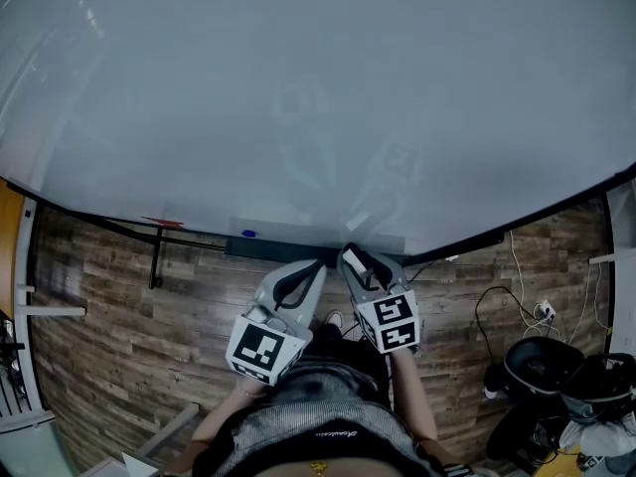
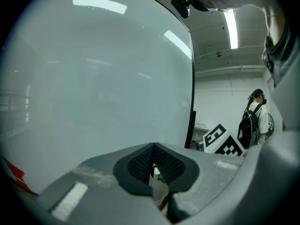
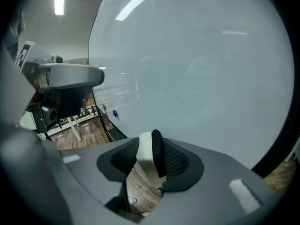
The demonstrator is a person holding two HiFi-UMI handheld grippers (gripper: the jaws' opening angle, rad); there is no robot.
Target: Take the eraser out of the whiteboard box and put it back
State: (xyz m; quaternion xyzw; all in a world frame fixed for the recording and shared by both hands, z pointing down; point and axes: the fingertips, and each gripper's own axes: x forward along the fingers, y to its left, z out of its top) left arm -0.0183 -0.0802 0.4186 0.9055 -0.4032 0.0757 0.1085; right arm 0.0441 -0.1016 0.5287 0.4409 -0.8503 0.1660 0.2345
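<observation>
A white and black eraser (image 3: pixel 149 157) stands upright between the mesh pads of my right gripper (image 3: pixel 151 146), which is shut on it. In the head view the right gripper (image 1: pixel 351 257) holds the eraser (image 1: pixel 359 263) just in front of the whiteboard box (image 1: pixel 268 235), a long tray along the lower edge of the whiteboard (image 1: pixel 318 97). Beside it on the left, my left gripper (image 1: pixel 316 265) also points at the tray. Its pads (image 2: pixel 140 163) meet, with nothing between them.
A blue item (image 1: pixel 247 234) lies in the tray's left part and a red mark (image 1: pixel 164 223) sits further left. The board's stand leg (image 1: pixel 156 258) reaches the wooden floor. Cables and dark bags (image 1: pixel 552 371) lie at the right. A person (image 2: pixel 255 121) stands far behind.
</observation>
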